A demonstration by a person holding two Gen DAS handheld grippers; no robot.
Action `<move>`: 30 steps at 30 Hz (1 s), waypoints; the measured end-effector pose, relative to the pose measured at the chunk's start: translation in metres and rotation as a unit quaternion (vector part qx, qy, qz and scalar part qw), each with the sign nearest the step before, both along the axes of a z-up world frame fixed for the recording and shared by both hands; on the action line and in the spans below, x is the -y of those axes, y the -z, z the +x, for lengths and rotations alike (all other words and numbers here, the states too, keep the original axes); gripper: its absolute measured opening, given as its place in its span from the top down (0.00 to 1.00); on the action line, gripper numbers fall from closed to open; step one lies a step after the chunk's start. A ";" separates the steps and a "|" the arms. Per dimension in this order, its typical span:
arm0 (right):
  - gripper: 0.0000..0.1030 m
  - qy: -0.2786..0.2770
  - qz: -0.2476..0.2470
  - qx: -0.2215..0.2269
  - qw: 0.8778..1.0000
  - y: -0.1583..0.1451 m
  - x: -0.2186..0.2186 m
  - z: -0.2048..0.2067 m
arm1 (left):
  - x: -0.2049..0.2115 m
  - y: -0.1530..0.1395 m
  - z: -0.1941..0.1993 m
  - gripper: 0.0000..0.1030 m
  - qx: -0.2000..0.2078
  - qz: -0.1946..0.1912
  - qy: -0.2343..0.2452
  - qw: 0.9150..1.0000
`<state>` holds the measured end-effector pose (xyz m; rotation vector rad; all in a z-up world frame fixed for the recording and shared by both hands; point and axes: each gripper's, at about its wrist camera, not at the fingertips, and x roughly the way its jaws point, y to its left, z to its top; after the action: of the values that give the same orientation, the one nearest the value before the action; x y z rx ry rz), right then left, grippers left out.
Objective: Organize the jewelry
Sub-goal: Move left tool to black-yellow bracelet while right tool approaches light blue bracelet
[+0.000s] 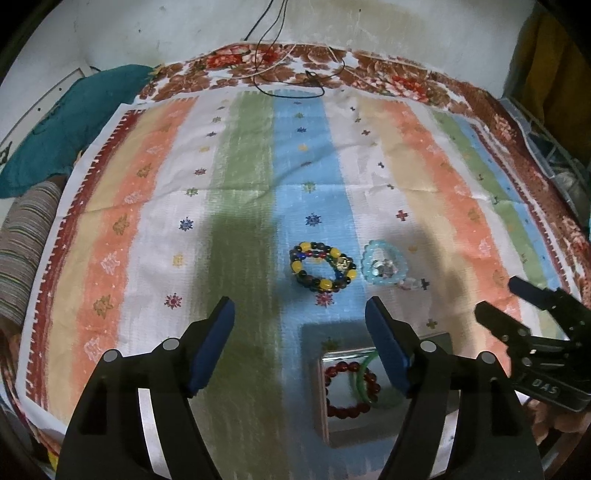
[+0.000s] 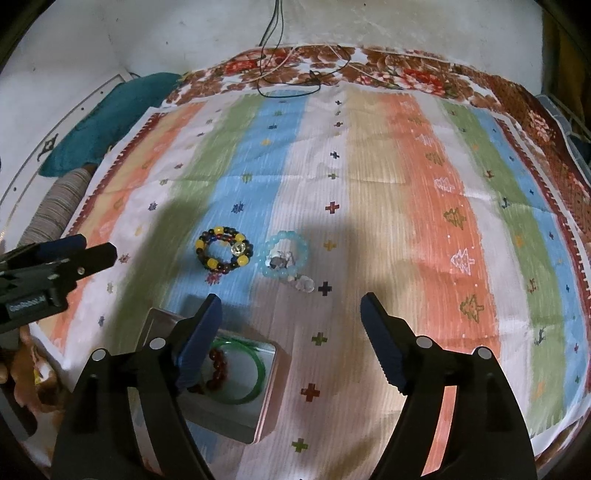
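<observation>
Both grippers just hang side by side, left gripper [image 1: 300, 319] and right gripper [image 2: 291, 315], fingers spread wide, holding nothing.

A striped woven cloth [image 1: 258, 177] in bands of orange, cream, green, blue and white is covering the surface, small cross and star motifs running down each band. Under it, a brown and red floral bedspread [image 1: 406, 79] is showing along the far edge and right side. A stained, off-white plaster wall [image 1: 147, 33] is rising behind, with thin black cords [image 1: 273, 22] hanging down it and looping onto the fabric. At the left, a teal cushion [image 1: 77, 122] is resting above a grey striped bolster [image 1: 26, 251]. A yellow curtain, possibly, is hanging at the far right [image 1: 546, 55]. Soft shadows are falling across the green band [image 2: 162, 236].
</observation>
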<state>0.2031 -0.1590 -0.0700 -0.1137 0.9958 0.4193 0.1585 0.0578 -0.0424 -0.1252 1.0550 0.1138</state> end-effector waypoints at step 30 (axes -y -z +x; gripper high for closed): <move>0.23 0.013 -0.037 -0.020 0.999 0.031 -0.016 0.048 | -0.015 0.027 0.047 0.29 -0.019 -0.002 -0.033 0.999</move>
<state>0.2509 -0.1430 -0.1008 -0.1598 1.0515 0.3622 0.2051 0.0728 -0.0695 -0.1625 1.0886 0.1751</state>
